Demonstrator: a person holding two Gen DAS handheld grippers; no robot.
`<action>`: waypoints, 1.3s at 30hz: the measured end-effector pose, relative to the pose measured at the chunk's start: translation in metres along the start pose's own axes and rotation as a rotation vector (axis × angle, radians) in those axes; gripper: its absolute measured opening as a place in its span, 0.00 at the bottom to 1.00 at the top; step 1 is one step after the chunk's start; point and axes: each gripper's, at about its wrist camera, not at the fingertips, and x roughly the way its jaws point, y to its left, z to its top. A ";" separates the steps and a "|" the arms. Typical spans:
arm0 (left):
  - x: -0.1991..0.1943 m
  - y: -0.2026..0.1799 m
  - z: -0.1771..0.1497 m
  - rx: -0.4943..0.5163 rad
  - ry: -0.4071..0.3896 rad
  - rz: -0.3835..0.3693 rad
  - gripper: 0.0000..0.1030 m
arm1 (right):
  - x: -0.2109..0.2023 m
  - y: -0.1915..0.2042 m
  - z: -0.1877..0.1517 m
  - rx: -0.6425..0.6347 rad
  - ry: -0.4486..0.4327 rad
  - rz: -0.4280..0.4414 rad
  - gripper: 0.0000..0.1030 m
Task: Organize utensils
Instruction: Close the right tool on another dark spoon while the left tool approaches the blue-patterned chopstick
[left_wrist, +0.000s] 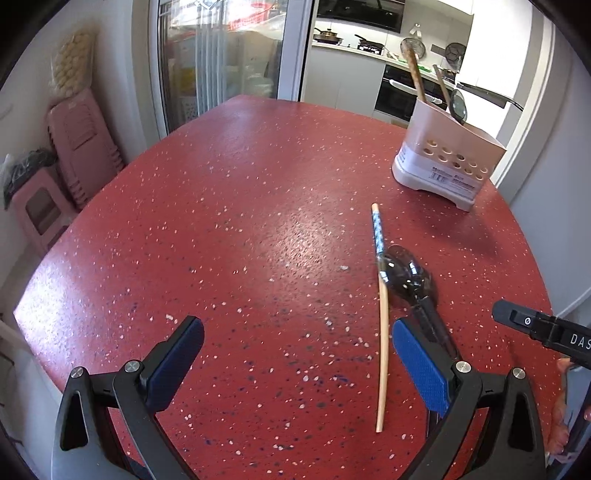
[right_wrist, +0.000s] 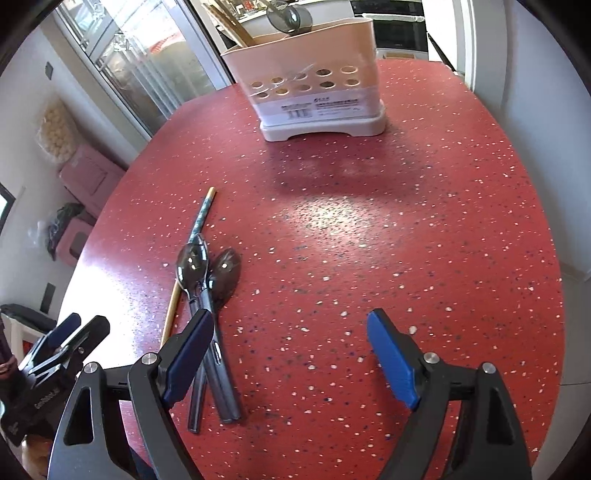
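Observation:
A single chopstick (left_wrist: 382, 332) with a blue patterned top lies on the red speckled table (left_wrist: 240, 240); it also shows in the right wrist view (right_wrist: 201, 225). Two dark translucent spoons (left_wrist: 406, 277) lie crossed beside it, their bowls over it (right_wrist: 207, 266). A pale pink utensil holder (left_wrist: 445, 155) stands at the far right with wooden utensils and a dark spoon inside; it also shows in the right wrist view (right_wrist: 314, 77). My left gripper (left_wrist: 295, 354) is open and empty, left of the chopstick. My right gripper (right_wrist: 291, 354) is open and empty, right of the spoons.
The table edge curves close on the left and right. Pink stools (left_wrist: 74, 147) are stacked by the wall at left. Glass doors (left_wrist: 221, 55) and a kitchen counter lie beyond the table. The other gripper shows at the left edge of the right wrist view (right_wrist: 62, 347).

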 end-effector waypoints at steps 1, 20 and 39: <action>0.004 0.002 -0.001 -0.002 0.014 -0.017 1.00 | 0.001 0.001 0.000 0.000 0.002 0.006 0.85; -0.002 0.022 0.011 -0.032 0.091 -0.048 1.00 | 0.038 0.032 0.027 -0.096 0.172 -0.001 0.83; 0.001 0.017 0.008 0.003 0.114 -0.040 1.00 | 0.064 0.079 0.019 -0.303 0.237 -0.017 0.16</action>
